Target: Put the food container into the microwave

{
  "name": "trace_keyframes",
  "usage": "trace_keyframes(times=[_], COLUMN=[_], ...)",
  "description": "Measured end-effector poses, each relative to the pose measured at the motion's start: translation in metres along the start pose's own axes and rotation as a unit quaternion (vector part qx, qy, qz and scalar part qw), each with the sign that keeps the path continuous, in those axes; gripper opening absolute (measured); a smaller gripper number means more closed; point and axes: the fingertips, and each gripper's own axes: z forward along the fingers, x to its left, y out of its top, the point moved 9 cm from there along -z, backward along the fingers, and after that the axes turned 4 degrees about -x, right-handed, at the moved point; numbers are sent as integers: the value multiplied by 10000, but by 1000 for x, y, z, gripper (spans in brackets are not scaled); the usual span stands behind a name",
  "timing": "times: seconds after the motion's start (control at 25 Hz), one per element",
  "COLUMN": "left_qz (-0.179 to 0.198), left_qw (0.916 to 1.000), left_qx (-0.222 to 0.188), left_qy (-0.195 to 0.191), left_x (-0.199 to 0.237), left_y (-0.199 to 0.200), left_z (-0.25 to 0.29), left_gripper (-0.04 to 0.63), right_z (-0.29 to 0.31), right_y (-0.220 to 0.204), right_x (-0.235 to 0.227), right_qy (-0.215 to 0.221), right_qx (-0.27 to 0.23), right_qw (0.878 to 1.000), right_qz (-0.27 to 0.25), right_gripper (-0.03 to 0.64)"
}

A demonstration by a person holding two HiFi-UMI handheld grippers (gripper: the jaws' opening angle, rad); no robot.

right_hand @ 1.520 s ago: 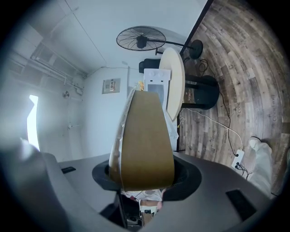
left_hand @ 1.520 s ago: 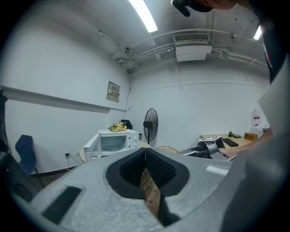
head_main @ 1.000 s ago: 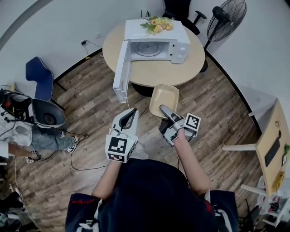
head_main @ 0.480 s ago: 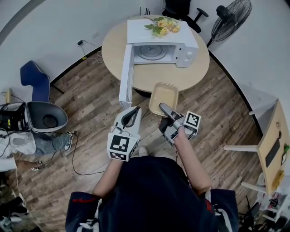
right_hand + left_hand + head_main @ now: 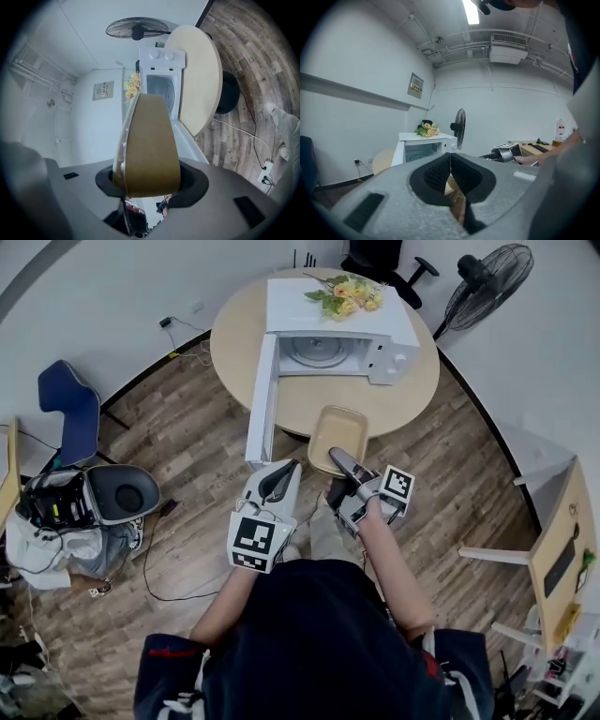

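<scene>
On table (image 5: 234, 348): microwave (image 5: 319, 304), flowers (image 5: 349, 296) atop; food container (image 5: 339, 432) before microwave; fan (image 5: 489, 294) behind, right.

We'd call this an office or lab-type workroom, not a home. It's got bare white walls (image 5: 112, 287), a brown wood-plank floor (image 5: 187, 456), a round beige bench (image 5: 234, 343) carrying a white microwave (image 5: 328, 307), a black swivel office chair (image 5: 375, 254), a blue chair (image 5: 61, 409) and a black pedestal fan (image 5: 492, 287). Overhead we see exposed ceiling pipes (image 5: 459, 47), a boxy white air-con unit (image 5: 508, 49) and a strip light (image 5: 471, 11).
</scene>
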Motion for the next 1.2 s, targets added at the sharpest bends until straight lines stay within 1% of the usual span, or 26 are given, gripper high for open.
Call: trace_keyframes(times=[0.16, 0.32, 0.52, 0.84, 1.0, 1.2], left_qz=[-55, -178, -280, -292, -213, -294], left_qw=[10000, 9998, 9995, 9979, 9968, 9953], left_qx=[-26, -3, 42, 188, 280, 361], left_qy=[52, 82, 171, 550, 718, 849], left_x=[10, 20, 37, 55, 59, 61], left_y=[3, 8, 10, 19, 20, 20], left_z=[26, 58, 106, 170, 189, 209], left_gripper=[18, 18, 18, 18, 18, 18], right_z=[25, 45, 76, 114, 127, 136], right_y=[18, 49, 91, 153, 172, 190], right_x=[4, 5, 8, 1, -3, -9], right_qy=[6, -54, -129, -347, -453, -540], right_qx=[192, 196, 380, 757, 964, 1095], right_qw=[9998, 9998, 9992, 9964, 9942, 9922], right_qz=[-7, 46, 45, 136, 174, 244], right_gripper=[204, 204, 204, 206, 206, 206])
